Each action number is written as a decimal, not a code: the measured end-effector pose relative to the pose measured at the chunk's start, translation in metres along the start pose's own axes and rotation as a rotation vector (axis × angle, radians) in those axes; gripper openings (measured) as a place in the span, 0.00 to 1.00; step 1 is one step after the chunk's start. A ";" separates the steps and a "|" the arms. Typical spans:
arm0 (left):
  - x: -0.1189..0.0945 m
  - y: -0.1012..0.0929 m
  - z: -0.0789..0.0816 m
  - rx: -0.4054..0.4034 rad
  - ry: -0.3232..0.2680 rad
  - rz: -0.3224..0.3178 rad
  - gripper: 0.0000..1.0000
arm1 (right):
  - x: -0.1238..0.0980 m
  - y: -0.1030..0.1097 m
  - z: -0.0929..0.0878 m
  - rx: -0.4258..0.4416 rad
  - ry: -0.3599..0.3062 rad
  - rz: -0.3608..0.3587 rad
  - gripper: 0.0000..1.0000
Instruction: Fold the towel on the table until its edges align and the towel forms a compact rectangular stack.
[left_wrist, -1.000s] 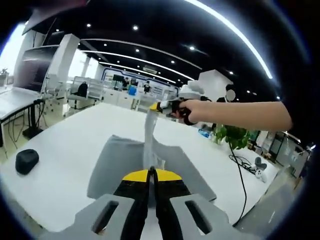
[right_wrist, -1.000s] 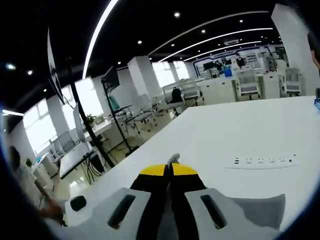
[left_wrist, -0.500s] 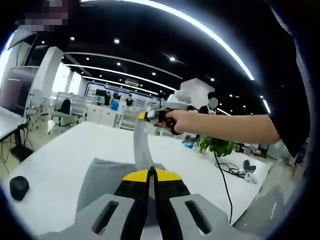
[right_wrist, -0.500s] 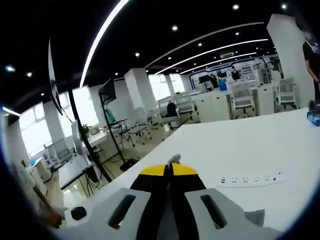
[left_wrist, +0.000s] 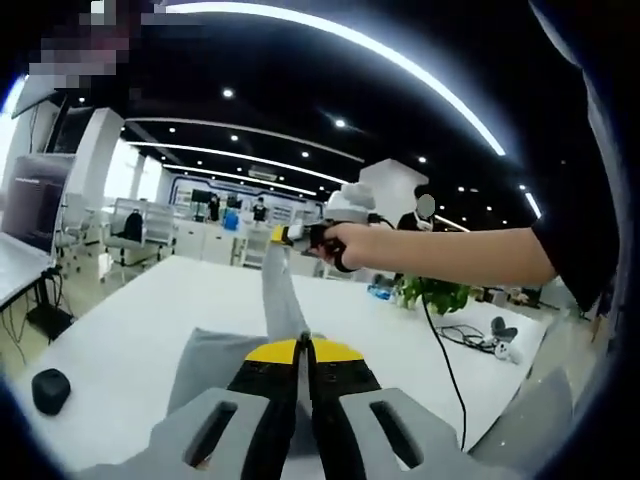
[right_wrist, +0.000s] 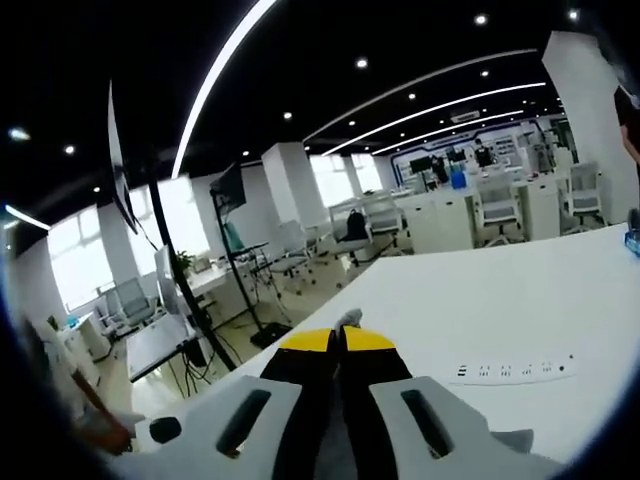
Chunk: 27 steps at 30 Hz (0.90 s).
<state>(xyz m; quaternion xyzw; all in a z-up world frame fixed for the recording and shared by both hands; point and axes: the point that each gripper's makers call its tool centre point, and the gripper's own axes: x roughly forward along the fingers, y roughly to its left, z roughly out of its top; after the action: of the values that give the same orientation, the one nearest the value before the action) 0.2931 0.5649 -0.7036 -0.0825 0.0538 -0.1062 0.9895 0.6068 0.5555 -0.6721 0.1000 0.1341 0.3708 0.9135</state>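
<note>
A grey towel (left_wrist: 215, 352) lies partly on the white table (left_wrist: 120, 320). One edge of it rises taut as a narrow strip (left_wrist: 280, 300) between my two grippers. My left gripper (left_wrist: 303, 349) is shut on the near end of that strip. My right gripper (left_wrist: 282, 236), held in a person's hand, pinches the far end above the table. In the right gripper view my right gripper (right_wrist: 338, 338) is shut, with a tip of grey towel (right_wrist: 347, 318) poking out past its yellow jaws. More grey cloth (right_wrist: 515, 440) hangs at the lower right.
A small black object (left_wrist: 50, 388) sits on the table at the left, seen also as the black object (right_wrist: 165, 430). A white power strip (right_wrist: 510, 369) lies on the table. A potted plant (left_wrist: 440, 293) and a black cable (left_wrist: 445, 370) are at the right edge. Office desks and chairs stand behind.
Both grippers have risen with the towel edge held between them. The right gripper has drifted left in the left gripper view. The lifted strip looks shorter and steeper.
</note>
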 end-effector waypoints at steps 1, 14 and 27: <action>0.000 0.005 -0.005 -0.004 0.013 0.016 0.03 | 0.003 -0.002 -0.005 0.007 0.013 -0.013 0.00; 0.001 0.060 -0.060 -0.072 0.117 0.154 0.03 | 0.043 0.008 -0.074 -0.023 0.153 -0.003 0.00; -0.001 0.102 -0.100 -0.152 0.198 0.255 0.03 | 0.107 0.028 -0.143 -0.080 0.255 0.035 0.01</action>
<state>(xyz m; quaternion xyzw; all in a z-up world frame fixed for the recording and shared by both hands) 0.2998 0.6482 -0.8194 -0.1388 0.1690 0.0171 0.9756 0.6160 0.6625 -0.8176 0.0181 0.2326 0.4016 0.8856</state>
